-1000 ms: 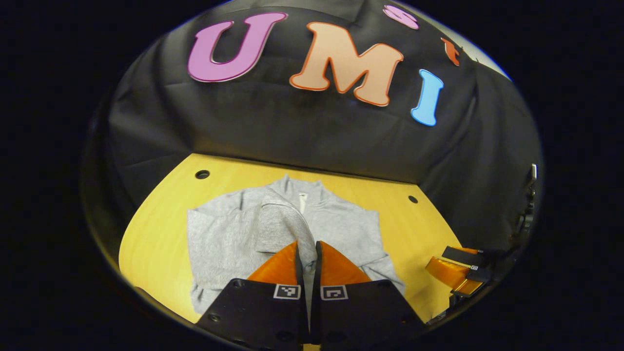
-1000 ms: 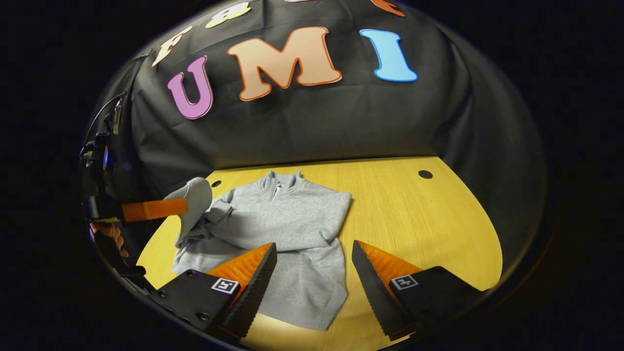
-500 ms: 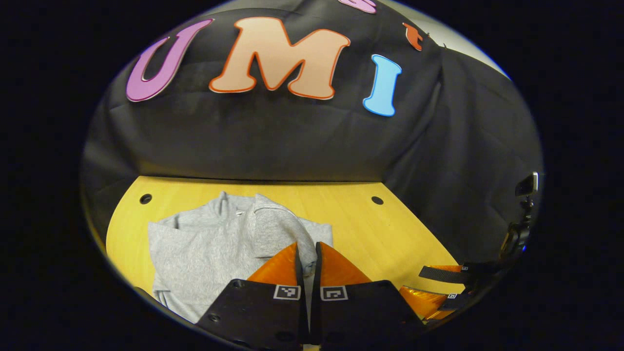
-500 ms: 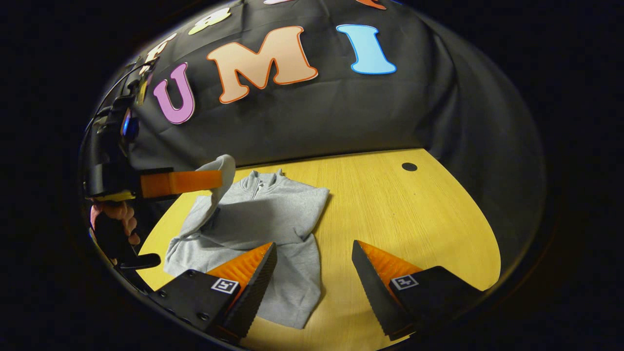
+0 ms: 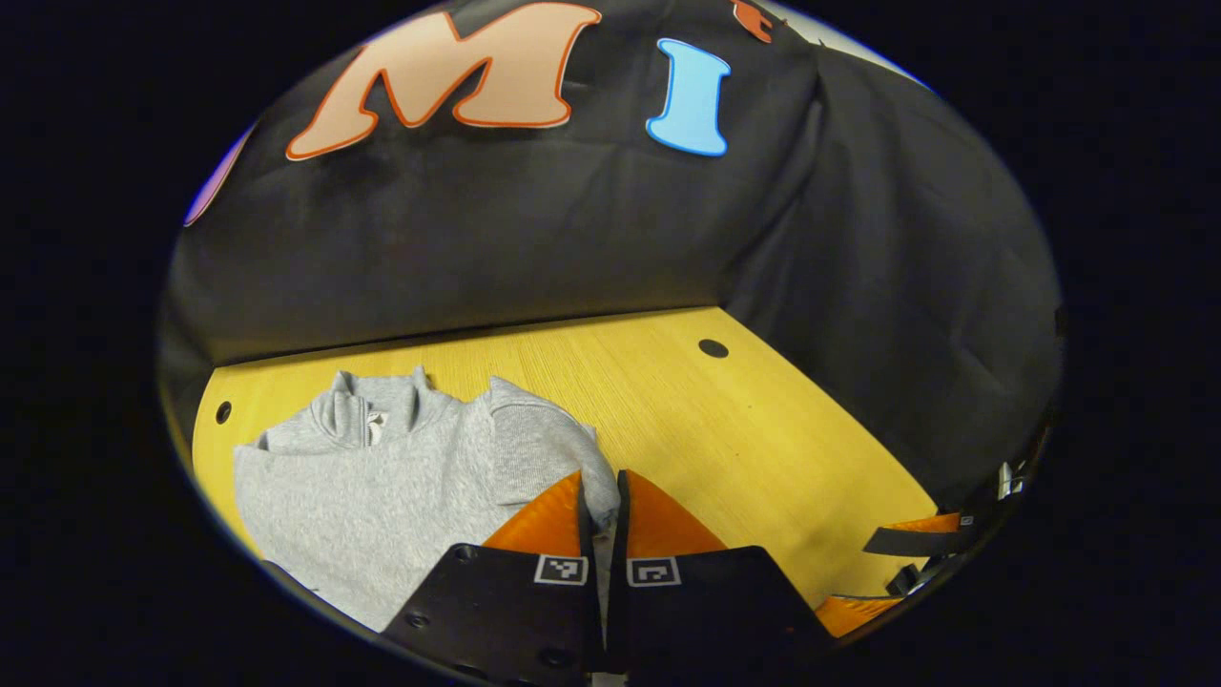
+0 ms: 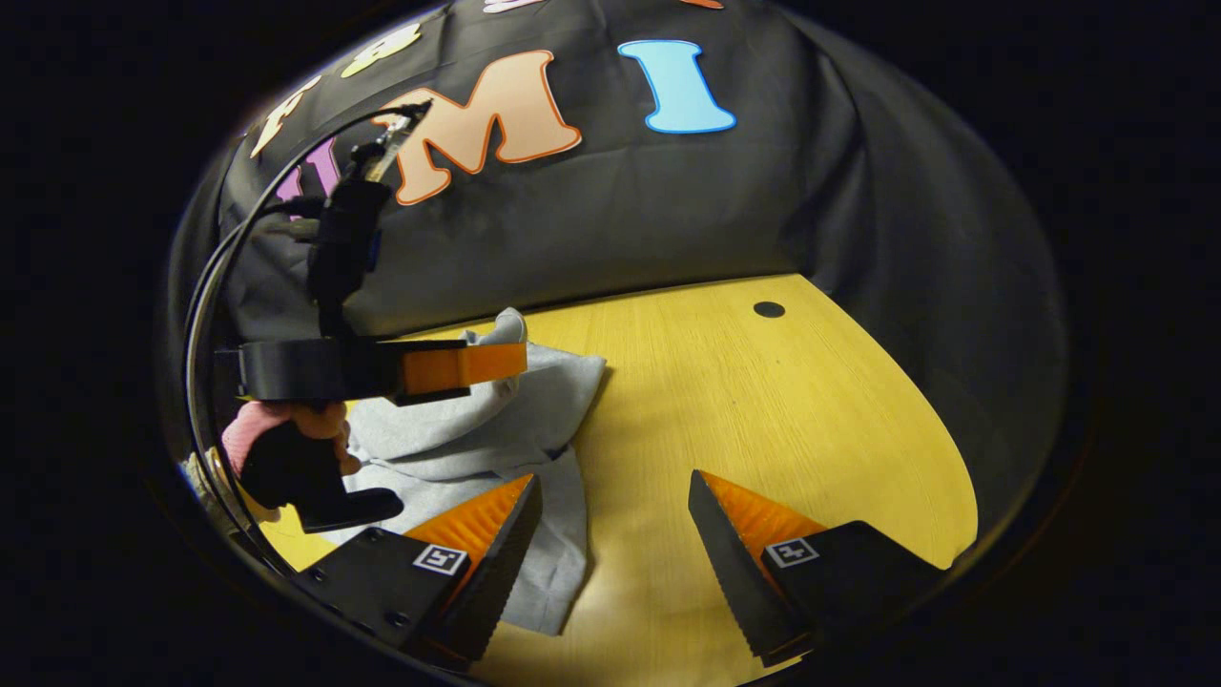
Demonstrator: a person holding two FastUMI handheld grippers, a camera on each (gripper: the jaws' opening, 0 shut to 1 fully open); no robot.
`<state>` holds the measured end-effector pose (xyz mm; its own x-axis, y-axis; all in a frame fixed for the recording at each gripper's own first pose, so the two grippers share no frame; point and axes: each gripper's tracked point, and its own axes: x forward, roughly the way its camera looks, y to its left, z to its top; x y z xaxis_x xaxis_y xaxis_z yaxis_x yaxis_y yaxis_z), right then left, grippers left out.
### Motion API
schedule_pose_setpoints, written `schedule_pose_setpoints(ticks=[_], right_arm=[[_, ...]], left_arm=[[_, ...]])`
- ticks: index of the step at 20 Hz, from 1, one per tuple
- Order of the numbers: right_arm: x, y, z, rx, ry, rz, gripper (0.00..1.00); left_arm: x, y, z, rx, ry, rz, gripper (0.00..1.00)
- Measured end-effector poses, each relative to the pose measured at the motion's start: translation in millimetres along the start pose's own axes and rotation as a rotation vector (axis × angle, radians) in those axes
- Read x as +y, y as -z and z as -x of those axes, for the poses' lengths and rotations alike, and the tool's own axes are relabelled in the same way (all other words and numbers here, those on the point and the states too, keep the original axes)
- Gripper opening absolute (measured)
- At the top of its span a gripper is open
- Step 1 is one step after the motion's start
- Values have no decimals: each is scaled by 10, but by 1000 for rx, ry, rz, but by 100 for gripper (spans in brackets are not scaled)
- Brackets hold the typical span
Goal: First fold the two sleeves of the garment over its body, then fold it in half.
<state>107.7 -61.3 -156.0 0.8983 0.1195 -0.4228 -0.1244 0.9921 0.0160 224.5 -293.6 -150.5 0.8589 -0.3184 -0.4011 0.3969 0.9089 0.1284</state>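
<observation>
Pinching a sleeve (image 5: 544, 444) end between its closed fingers, the left gripper (image 5: 603, 496) holds it raised over the grey garment (image 5: 382, 487) in the left gripper view. The garment lies at the table's (image 5: 725, 429) left side, collar toward the wall. Low at right, the right gripper (image 5: 911, 563) shows partly.

Right gripper view: the right gripper (image 6: 615, 534) hangs with fingers spread wide, grasping nothing, above bare table (image 6: 763, 401) beside the garment (image 6: 534, 458). At left, a hand (image 6: 277, 444) carries the left gripper (image 6: 496, 361), clamped on the lifted sleeve (image 6: 506, 329).
</observation>
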Motion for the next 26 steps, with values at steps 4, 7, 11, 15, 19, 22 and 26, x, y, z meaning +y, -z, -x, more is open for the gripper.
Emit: schedule_pose_setpoints(ticks=[4,7,11,15,19,22,26], right_arm=[[-72,151,52,27,11,-4,93],[-118,215,124,30,23,-5,98],[-177,297,199,39,38,-20,97],[-111,371,243,44,39,-15,98],[67,439,285,47,14,4,94],[242,575,293,62,-9,30,94],[475,826,287,103,-37,65,98]], left_arm=[[-44,168,-224,28,8,27,1],[-75,309,-355,63,25,60,6],[-211,406,-314,92,73,81,57],[-230,496,-71,120,83,64,96],[12,347,368,53,52,78,96],[433,336,800,8,-18,73,96],[1084,590,1348,3,-124,91,96]])
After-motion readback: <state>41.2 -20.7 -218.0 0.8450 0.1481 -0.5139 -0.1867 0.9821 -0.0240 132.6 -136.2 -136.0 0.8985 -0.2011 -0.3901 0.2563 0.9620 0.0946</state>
